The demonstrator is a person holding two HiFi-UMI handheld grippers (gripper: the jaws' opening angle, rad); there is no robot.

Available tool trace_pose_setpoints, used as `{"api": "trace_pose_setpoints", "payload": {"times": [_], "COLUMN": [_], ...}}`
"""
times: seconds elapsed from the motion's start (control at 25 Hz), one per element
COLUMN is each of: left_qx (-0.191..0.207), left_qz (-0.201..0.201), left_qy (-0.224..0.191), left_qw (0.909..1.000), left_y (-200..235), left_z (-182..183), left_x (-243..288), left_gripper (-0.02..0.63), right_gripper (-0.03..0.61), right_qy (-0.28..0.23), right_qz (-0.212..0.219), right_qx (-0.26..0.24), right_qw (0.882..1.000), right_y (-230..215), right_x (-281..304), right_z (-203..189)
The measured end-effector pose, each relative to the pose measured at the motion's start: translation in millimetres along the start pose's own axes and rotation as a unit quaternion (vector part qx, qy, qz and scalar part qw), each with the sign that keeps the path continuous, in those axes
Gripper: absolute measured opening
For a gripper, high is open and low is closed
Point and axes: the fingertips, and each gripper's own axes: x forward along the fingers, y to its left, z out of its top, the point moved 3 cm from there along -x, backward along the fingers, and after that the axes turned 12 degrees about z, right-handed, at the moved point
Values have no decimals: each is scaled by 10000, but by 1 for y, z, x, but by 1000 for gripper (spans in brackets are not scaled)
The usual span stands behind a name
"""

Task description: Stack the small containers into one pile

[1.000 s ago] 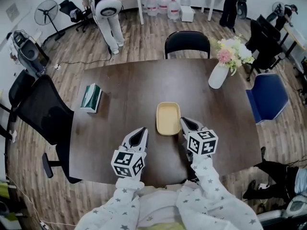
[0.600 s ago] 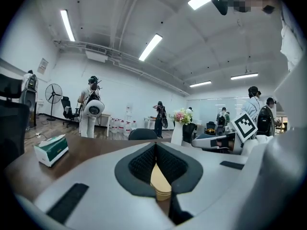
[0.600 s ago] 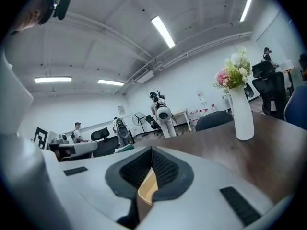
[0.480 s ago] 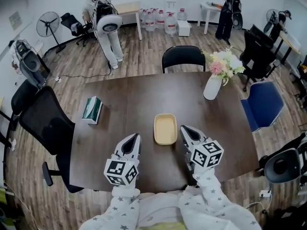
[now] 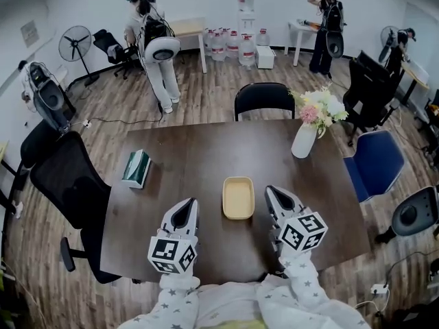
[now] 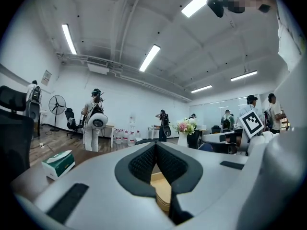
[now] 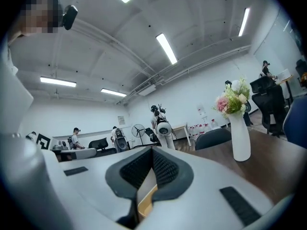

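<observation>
I see a green tissue box (image 5: 136,168) on the surface (image 5: 199,149) ahead-left of my left gripper (image 5: 185,210), flower vase (image 5: 304,140) ahead-right of my right gripper (image 5: 276,196), black chair (image 5: 263,100) beyond both

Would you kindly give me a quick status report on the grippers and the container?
Left gripper shut, empty; right gripper shut, empty. Tan container on table between them, untouched. Nothing in the way.
</observation>
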Motion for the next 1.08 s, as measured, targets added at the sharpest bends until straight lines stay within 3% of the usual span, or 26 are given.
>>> {"api": "trace_pose_setpoints", "payload": {"times": [1.08], "left_qx": [174], "left_qz": [218], "left_qy": [-153], "left_qw": [9995], "left_y": [15], "left_z": [12], "left_x": [-5], "left_gripper": [25], "right_gripper": [21], "right_qy": [-189], "right_qz": [-279], "right_qx": [-423], "right_qw": [9985], "right_y": [-1], "right_x": [-4], "right_z": [13]}}
